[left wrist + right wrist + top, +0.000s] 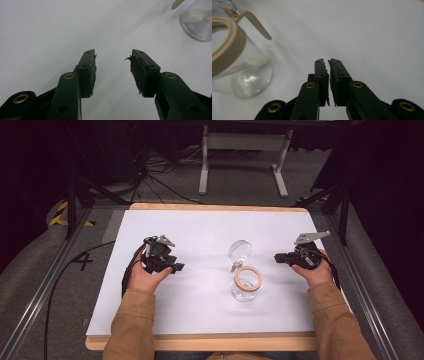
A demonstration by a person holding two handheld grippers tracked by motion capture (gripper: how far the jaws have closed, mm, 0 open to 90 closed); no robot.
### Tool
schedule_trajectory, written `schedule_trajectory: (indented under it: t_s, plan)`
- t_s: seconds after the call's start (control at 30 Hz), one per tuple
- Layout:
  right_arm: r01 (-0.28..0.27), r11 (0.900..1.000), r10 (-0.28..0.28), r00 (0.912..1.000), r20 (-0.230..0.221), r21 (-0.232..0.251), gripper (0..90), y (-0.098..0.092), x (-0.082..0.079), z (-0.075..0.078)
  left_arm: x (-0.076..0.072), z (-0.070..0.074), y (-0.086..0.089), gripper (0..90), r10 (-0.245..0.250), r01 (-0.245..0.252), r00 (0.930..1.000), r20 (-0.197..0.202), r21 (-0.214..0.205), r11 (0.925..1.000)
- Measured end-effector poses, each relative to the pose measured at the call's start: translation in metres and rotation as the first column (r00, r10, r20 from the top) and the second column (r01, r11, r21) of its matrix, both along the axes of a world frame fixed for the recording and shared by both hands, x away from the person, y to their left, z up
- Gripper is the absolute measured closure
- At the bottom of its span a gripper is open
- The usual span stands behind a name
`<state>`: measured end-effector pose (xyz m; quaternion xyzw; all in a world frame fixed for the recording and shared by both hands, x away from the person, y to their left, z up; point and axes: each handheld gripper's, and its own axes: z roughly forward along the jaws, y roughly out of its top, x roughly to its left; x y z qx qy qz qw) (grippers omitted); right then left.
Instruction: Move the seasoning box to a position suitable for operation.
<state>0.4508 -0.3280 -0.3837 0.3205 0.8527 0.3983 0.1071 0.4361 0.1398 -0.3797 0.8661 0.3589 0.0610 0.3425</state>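
A clear glass jar with a tan ring at its mouth (247, 284) stands mid-sheet on the white table cover (200, 305), its hinged round lid (240, 251) swung open; the right gripper view shows its tan clasp close up. The left gripper (112, 56) holds nothing, its 2 jaws spread. The right gripper (329, 61), jaws nearly touching, is empty. Both hands rest on the cover, flanking the jar.

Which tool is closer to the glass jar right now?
Right, narrowly. The right tool sits right of the glass jar, tips pointing toward it, jaws shut. The left tool lies farther off on the jar's left, jaws open. Neither touches it.
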Motion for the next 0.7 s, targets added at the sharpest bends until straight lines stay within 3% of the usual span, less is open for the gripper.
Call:
schedule_trajectory:
  t_s: [0.07, 0.23, 0.3, 0.4, 0.5, 0.7]
  plan:
    - [-0.045, 0.9989, 0.045, 0.999, 0.001, 0.016, 84.9, 0.006, -0.002, 0.003, -0.002, 0.006, -0.001, 55.5, -0.01, 0.01, 1.0, -0.001, -0.022, 0.9997]
    - [-0.065, 0.9979, 0.065, 0.9979, -0.007, -0.003, 88.8, 0.011, -0.003, 0.004, -0.004, 0.014, -0.003, 53.6, -0.013, 0.012, 0.9999, -0.01, -0.026, 0.9996]
    - [-0.086, 0.9961, 0.085, 0.9962, -0.019, -0.022, 89.5, 0.013, -0.003, 0.001, -0.005, 0.016, -0.005, 52.2, -0.029, 0.028, 0.9991, -0.031, -0.012, 0.9995]
    - [-0.092, 0.9954, 0.092, 0.9953, -0.03, -0.024, 89.6, 0.014, -0.003, 0.0, -0.007, 0.019, -0.008, 50.6, -0.037, 0.037, 0.9989, -0.027, 0.005, 0.9993]
    - [-0.111, 0.9935, 0.11, 0.9932, -0.038, -0.026, 89.6, 0.02, -0.005, -0.002, -0.011, 0.025, -0.008, 50.4, -0.032, 0.032, 0.9994, -0.011, -0.012, 0.9994]
    - [-0.147, 0.9863, 0.143, 0.9881, -0.056, -0.075, 89.5, 0.039, -0.008, -0.008, -0.018, 0.036, -0.012, 49.9, -0.05, 0.051, 0.9987, 0.012, -0.018, 0.9986]
